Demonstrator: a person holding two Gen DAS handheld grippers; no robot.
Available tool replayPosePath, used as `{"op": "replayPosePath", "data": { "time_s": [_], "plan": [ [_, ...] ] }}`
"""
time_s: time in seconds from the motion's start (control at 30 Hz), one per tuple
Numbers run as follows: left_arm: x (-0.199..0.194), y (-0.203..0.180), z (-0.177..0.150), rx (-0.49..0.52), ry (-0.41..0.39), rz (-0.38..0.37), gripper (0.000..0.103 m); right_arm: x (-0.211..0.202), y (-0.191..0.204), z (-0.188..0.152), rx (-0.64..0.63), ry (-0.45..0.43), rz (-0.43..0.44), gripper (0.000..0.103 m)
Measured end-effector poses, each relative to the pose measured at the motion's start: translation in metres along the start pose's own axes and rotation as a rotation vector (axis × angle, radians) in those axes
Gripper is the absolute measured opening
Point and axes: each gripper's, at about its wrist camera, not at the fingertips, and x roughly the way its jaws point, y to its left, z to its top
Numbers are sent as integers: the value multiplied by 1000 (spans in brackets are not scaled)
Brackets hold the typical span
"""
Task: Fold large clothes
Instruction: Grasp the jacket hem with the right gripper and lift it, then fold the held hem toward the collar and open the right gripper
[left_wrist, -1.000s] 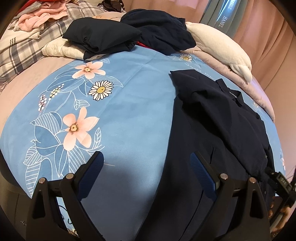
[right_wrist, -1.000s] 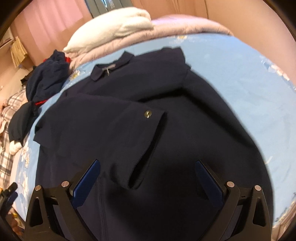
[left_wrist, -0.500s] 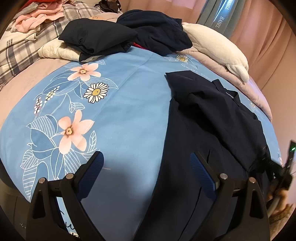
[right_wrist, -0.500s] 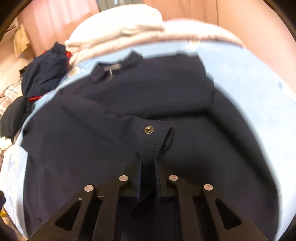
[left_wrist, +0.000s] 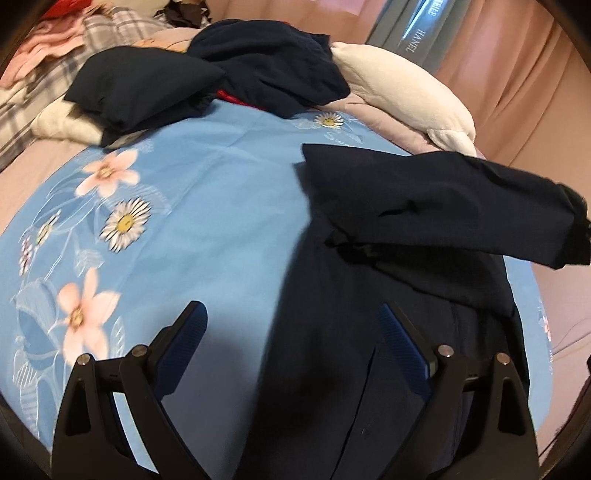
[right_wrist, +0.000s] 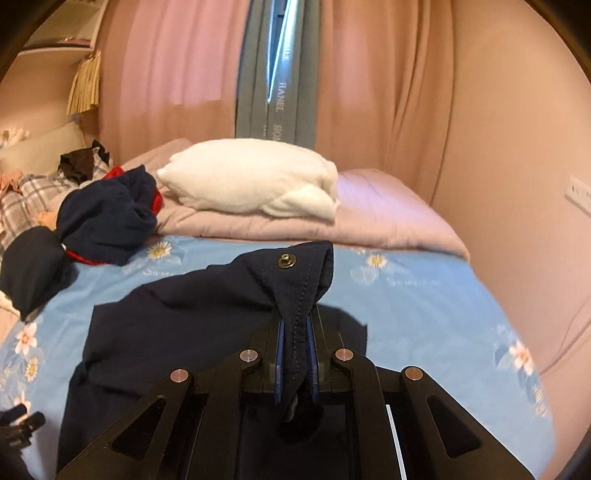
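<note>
**Sleeve cuff lifted for the fold**

Nearest in the right wrist view, the right gripper (right_wrist: 294, 360) has its fingers clamped on the cuff (right_wrist: 299, 280) of the dark jacket's sleeve; the jaws closed within the last second and the cloth is pinched between the blue pads. The cuff stands up at 12 o'clock from the fingers, its metal snap (right_wrist: 287, 260) facing the camera. Holding it by the very end lets the whole sleeve trail behind, probably so it can be carried across the body of the jacket.

In the left wrist view, the left gripper (left_wrist: 291, 343) hangs with its fingers spread wide and nothing between them, above the near left edge of the jacket (left_wrist: 332, 350), likely ready to pin or take the hem. The jacket lies flat on the blue flowered bed sheet (left_wrist: 207, 206), filling the view from 6 toward 2 o'clock. The raised sleeve (left_wrist: 461, 206) stretches off the cloth toward 3 o'clock.

Farther back, at 11 to 12 o'clock, a heap of dark clothes (left_wrist: 229, 77) waits at the sheet's far edge. At 1 o'clock a white pillow (left_wrist: 402, 88) rests on a pink quilt (right_wrist: 388, 218), with pink curtains (right_wrist: 369, 92) behind.
</note>
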Motion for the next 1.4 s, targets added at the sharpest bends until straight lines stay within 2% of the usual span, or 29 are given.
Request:
{"op": "replayPosePath", "data": {
  "time_s": [0.23,0.43,0.57,0.67,0.8,1.07,1.17,1.4],
  "plan": [
    [30,-21,19,31,19,-21,92,18,0,-3,-18,35,-8,11],
    [50,-33,31,63,19,-7,89,30,5,0,-24,38,-25,11],
    [70,-37,38,59,30,-11,81,36,2,1,-19,41,-26,11],
    [85,-38,40,68,40,13,69,41,1,1,-12,44,-23,11],
    [99,-33,41,34,67,7,56,48,-2,-2,-10,52,-37,11],
    [118,-25,37,5,103,55,58,73,-9,-17,26,110,-35,11],
    [127,-22,32,5,135,95,52,82,-11,-25,26,130,-60,11],
    [128,-18,29,-13,117,83,54,102,-24,-44,64,195,-63,11]
  ]
}}
